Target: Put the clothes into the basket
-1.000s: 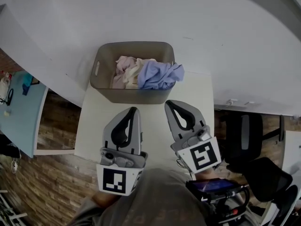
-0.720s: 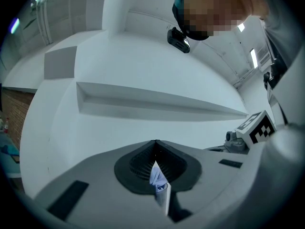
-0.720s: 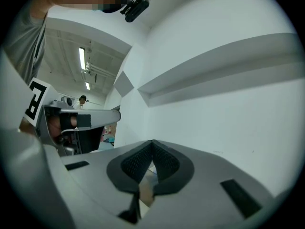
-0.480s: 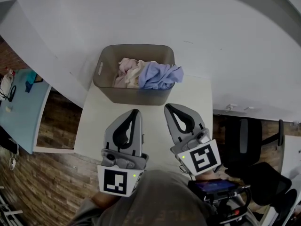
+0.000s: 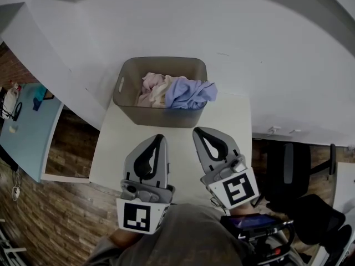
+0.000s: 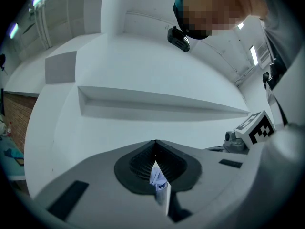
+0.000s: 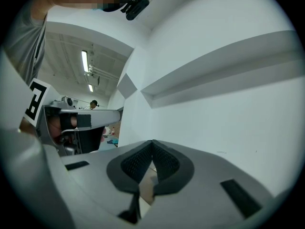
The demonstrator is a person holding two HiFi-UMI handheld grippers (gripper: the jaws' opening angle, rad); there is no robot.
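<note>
The crumpled pink, cream and lavender clothes (image 5: pixel 175 90) lie unmoved in the grey plastic basket (image 5: pixel 161 116) at the far end of the white worktop (image 5: pixel 119 143). The left hand-held gripper (image 5: pixel 160 137) and right hand-held gripper (image 5: pixel 197 132) stay clenched, empty and near, so the task looks finished.

A: How many baskets?
B: Just one grey plastic basket (image 5: pixel 158 117).
A: And clothes inside it?
B: Three crumpled bits: one pink cloth (image 5: pixel 150 81), one cream cloth (image 5: pixel 161 91), one light blue cloth (image 5: pixel 189 92).
A: Grippers?
B: Two grey ones: one left gripper (image 5: pixel 159 138), one right gripper (image 5: pixel 198 132). Two white boxes with black square marks as well: one left cube (image 5: pixel 137 217), one right cube (image 5: pixel 235 189).
A: Tables?
B: Two. One small white table (image 5: pixel 122 143) under the basket, one pale blue table (image 5: pixel 28 127) far off at the left.
A: Chairs?
B: Only one black chair (image 5: pixel 287 165), over at the right.
</note>
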